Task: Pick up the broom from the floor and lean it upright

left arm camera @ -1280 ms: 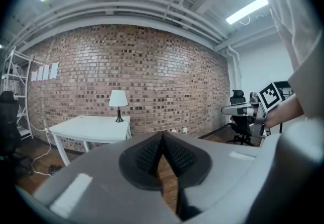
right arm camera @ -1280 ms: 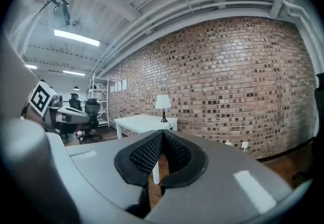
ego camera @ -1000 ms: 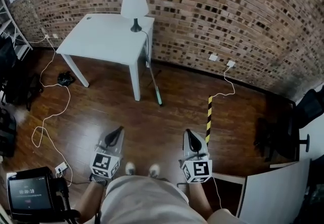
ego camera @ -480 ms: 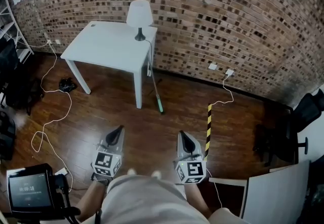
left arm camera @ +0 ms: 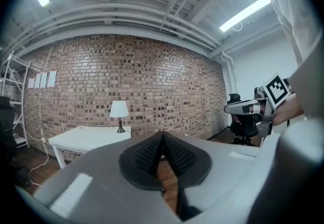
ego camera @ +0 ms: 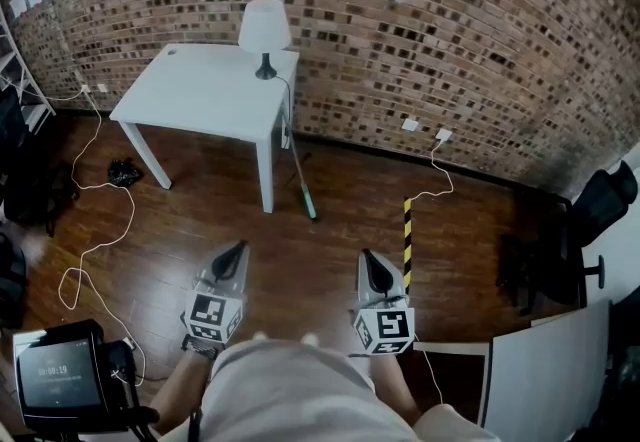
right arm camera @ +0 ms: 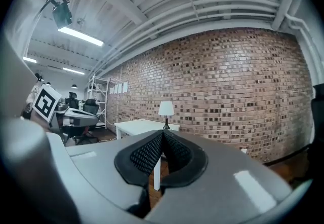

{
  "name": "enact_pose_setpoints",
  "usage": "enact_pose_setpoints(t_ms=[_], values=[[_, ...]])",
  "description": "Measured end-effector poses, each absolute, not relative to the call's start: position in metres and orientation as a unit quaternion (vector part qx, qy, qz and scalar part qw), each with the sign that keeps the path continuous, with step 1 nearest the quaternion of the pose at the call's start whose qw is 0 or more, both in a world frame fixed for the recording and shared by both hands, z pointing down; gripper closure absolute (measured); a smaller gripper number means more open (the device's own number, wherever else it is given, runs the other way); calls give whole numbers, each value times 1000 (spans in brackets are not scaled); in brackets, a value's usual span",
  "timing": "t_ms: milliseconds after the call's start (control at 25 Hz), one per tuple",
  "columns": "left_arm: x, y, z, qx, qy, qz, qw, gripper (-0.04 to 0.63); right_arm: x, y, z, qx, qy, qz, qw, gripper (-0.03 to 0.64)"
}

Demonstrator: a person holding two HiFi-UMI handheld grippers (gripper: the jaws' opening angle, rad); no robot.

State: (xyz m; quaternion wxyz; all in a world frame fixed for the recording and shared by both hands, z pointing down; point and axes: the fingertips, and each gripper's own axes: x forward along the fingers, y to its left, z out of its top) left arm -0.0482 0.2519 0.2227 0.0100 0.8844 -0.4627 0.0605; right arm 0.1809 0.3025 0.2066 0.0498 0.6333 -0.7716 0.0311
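Well short of the table [ego camera: 190, 90], the left gripper [ego camera: 238, 249] was pressed together, empty. The broom [ego camera: 299, 173] leaned by the table's right leg, green head on the floor [ego camera: 300, 260]. The right gripper [ego camera: 366, 257] was likewise pressed together, empty.

**Loft-style office workroom**

A white square table [ego camera: 200, 95] carrying a white-shaded lamp [ego camera: 264, 28] stands against a red-brown brick wall [ego camera: 450, 20]. Dark wooden plank floor [ego camera: 320, 245] spreads around the table. Black office chairs [ego camera: 598, 205] sit far to its right, and strip lights [left arm camera: 248, 12] hang on the bare white ceiling above.
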Motion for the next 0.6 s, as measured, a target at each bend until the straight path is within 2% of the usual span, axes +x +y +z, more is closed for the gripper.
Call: enact_pose_setpoints(t_ms=[600], values=[[-42, 251, 231, 890, -453, 61, 14, 594, 176, 304, 214, 628, -774, 34, 70, 606]])
